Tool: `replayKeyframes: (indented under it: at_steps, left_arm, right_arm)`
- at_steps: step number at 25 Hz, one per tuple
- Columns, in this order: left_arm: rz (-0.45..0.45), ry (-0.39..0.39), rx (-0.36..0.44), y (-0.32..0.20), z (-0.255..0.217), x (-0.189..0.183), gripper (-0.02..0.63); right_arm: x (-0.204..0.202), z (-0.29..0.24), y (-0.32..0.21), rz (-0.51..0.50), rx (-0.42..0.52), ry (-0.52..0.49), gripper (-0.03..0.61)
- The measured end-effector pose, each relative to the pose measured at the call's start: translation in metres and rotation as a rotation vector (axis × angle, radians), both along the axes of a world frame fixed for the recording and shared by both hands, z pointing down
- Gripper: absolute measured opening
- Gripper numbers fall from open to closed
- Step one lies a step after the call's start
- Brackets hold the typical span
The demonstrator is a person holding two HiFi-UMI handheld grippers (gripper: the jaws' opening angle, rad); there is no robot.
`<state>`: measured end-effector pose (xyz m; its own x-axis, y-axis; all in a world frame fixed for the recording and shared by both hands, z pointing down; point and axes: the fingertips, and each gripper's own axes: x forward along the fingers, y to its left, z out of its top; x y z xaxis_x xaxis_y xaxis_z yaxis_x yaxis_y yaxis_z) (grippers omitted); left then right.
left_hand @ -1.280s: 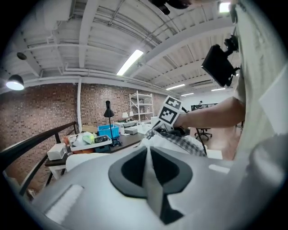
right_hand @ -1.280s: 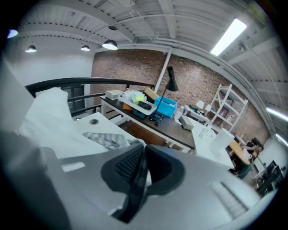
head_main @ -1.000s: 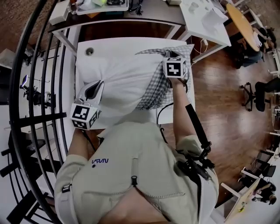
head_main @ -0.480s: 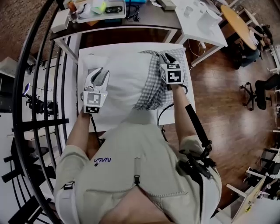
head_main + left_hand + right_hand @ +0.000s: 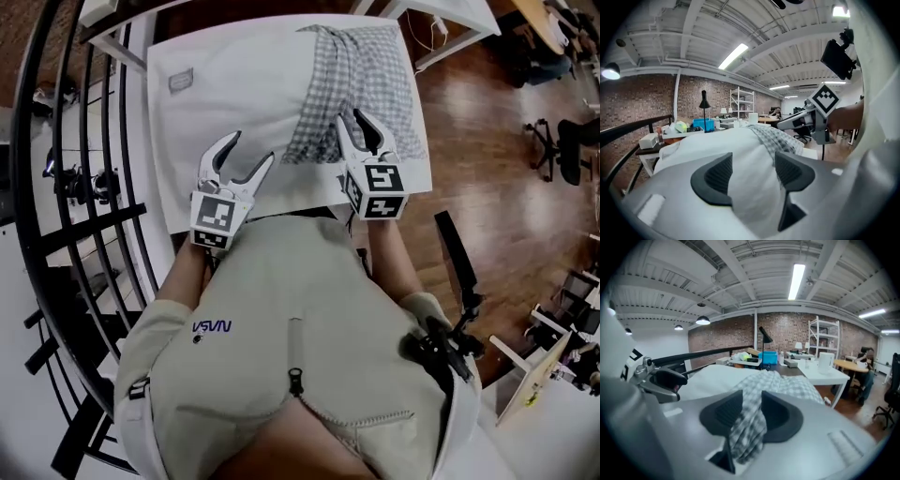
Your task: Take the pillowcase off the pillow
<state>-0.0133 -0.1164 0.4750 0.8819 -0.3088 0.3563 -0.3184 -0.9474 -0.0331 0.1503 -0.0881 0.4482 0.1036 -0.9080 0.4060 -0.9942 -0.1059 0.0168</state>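
Ceiling strip lights [image 5: 797,280] light the room brightly and evenly from above; they glare white in both gripper views, and shadows stay soft and faint. All three views bend like a fisheye: beams and the black railing [image 5: 94,230] curve, and dark corners ring the gripper views. The gripper views' near foreground is blurred, the room behind is sharper, and the white pillow [image 5: 234,94] looks nearly washed out.
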Motion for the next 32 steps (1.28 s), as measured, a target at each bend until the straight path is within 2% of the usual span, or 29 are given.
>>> replayKeyframes:
  at_steps: [4, 8, 11, 13, 15, 17, 21, 25, 29, 32]
  left_arm:
    - [0.038, -0.103, -0.072, 0.024, 0.039, -0.013, 0.296]
    - [0.057, -0.191, -0.03, 0.027, 0.062, -0.016, 0.281]
    - [0.027, -0.231, 0.019, 0.016, 0.077, -0.01, 0.197]
    - [-0.003, -0.242, 0.014, 0.009, 0.083, -0.006, 0.108]
    - [-0.018, -0.229, 0.025, 0.004, 0.075, -0.003, 0.034]
    - [-0.024, -0.19, 0.059, -0.002, 0.052, 0.0, 0.02]
    - [-0.071, -0.094, 0.101, -0.022, 0.007, -0.001, 0.018]
    - [-0.11, -0.029, 0.128, -0.043, -0.023, -0.01, 0.017]
    - [-0.145, 0.005, 0.107, -0.05, -0.035, -0.023, 0.017]
    - [-0.134, -0.023, 0.042, -0.038, -0.015, -0.033, 0.017]
  right_arm:
    - [-0.033, 0.047, 0.046, 0.007, -0.121, -0.066, 0.137]
    - [-0.056, 0.092, 0.067, -0.015, -0.233, -0.113, 0.158]
    - [-0.06, 0.121, 0.058, -0.024, -0.294, -0.109, 0.158]
    - [-0.055, 0.132, 0.047, -0.012, -0.318, -0.065, 0.152]
    - [-0.048, 0.131, 0.039, 0.007, -0.317, 0.011, 0.072]
    - [-0.044, 0.119, 0.037, 0.025, -0.286, 0.042, 0.035]
    - [-0.03, 0.073, 0.036, 0.064, -0.187, 0.127, 0.026]
    - [0.004, 0.039, 0.04, 0.151, -0.131, 0.207, 0.025]
    - [0.06, 0.037, 0.063, 0.249, -0.163, 0.249, 0.023]
    - [0.094, 0.067, 0.089, 0.327, -0.236, 0.213, 0.021]
